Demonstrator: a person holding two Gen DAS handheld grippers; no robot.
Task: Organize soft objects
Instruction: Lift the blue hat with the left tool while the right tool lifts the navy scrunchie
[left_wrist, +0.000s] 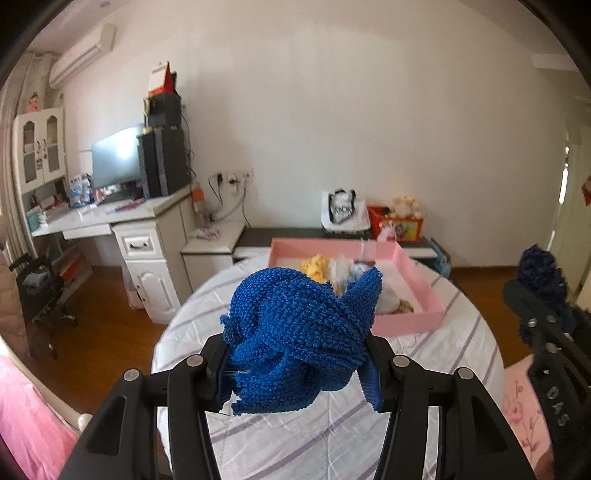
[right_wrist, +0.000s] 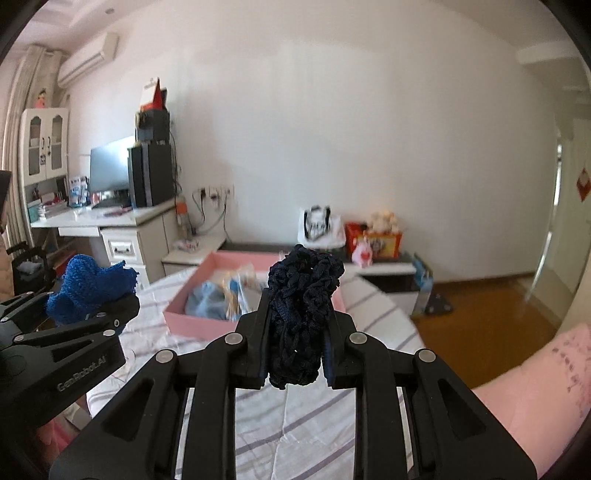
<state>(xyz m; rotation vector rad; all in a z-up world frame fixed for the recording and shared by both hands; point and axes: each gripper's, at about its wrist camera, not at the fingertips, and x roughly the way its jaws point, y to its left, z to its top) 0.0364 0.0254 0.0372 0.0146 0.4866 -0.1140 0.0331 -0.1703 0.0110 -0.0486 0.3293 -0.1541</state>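
My left gripper (left_wrist: 297, 363) is shut on a bright blue terry cloth (left_wrist: 299, 336), bunched into a ball and lifted above the round table (left_wrist: 332, 435). My right gripper (right_wrist: 295, 345) is shut on a dark navy knitted piece (right_wrist: 299, 314), held upright between its jaws. A pink tray (left_wrist: 410, 314) lies on the far side of the table, holding several soft items in yellow, white and pale blue. In the right wrist view the left gripper (right_wrist: 122, 295) with the blue cloth (right_wrist: 88, 288) is at the left; the pink tray (right_wrist: 192, 325) lies just beyond both.
A striped white sheet covers the table (right_wrist: 295, 435). Behind it runs a low dark bench (left_wrist: 295, 234) with a white bag (left_wrist: 343, 210) and a red box of plush toys (left_wrist: 399, 218). A white desk (left_wrist: 110, 218) with a monitor stands at the left. Pink bedding (right_wrist: 546, 387) lies at the right.
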